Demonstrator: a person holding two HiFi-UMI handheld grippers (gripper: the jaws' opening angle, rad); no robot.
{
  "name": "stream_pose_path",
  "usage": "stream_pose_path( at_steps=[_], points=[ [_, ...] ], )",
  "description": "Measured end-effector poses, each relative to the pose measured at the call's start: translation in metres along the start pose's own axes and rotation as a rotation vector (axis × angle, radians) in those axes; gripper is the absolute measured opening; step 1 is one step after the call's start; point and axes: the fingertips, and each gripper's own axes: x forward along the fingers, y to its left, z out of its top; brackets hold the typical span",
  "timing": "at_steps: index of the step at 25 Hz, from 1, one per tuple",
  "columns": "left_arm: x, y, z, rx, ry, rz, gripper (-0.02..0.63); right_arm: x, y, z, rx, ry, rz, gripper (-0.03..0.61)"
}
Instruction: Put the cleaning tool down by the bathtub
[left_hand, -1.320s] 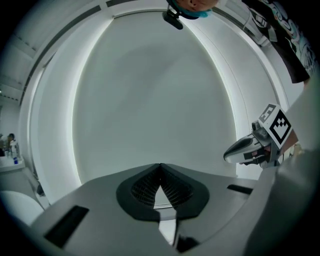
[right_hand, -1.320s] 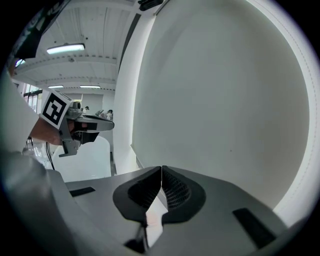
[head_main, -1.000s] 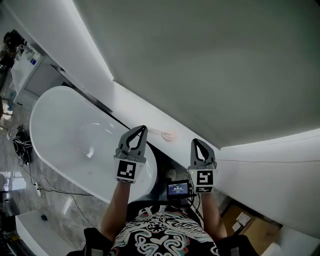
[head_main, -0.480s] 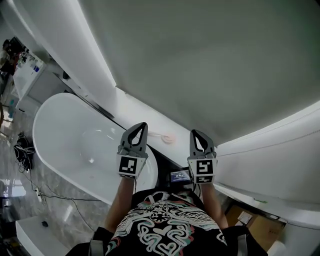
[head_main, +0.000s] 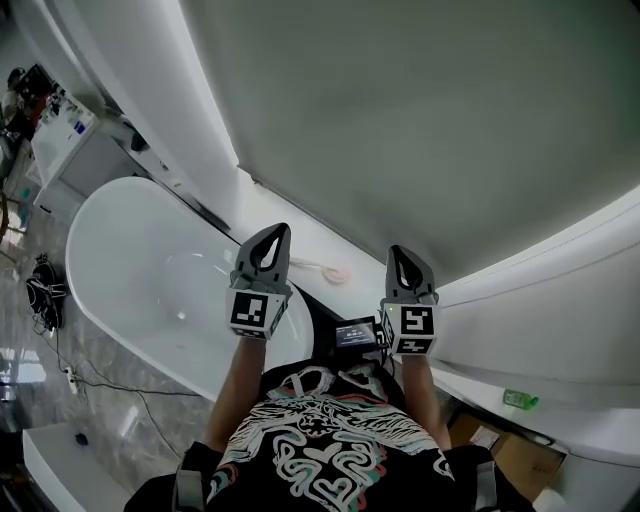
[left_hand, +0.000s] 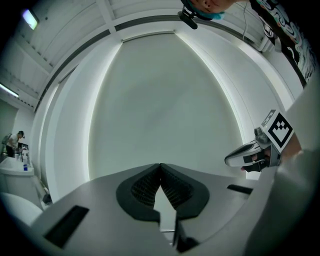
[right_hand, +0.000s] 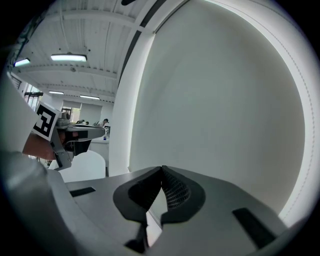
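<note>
left gripper (left_hand: 160, 167): jaws pressed together, nothing between | right gripper (right_hand: 161, 170): likewise, empty | cleaning tool (head_main: 330, 270): lies on white ledge (head_main: 355, 252) just beside bathtub (head_main: 130, 300), apart from both grippers | task: apparently done

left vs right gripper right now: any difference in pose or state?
Place: in the head view the left gripper overlaps the end of the bathtub. The right gripper is clear of the bathtub, against the white wall.
Height: the left gripper's tip sits higher in that view than the right gripper's.
Shared: both have their jaws together with nothing between them, and both point at the wall.
</note>
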Motion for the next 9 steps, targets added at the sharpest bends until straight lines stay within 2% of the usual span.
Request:
stream_pose_path(
  at_steps=[2, 6, 9],
  points=[
    [-0.003, -0.001, 0.007, -0.03, -0.047, 0.002, 0.017, -0.001, -0.002, -0.002, 0.001, 0.009, -0.006, 0.028],
    [-0.006, -0.005, 0.001, -0.008, -0.013, -0.012, 0.017, 0.0, -0.009, -0.011, 0.006, 0.023, -0.015, 0.028],
    [-0.003, -0.008, -0.001, 0.001, -0.023, -0.014, 0.017, -0.001, -0.015, -0.016, 0.01, 0.024, -0.024, 0.028]
  ],
)
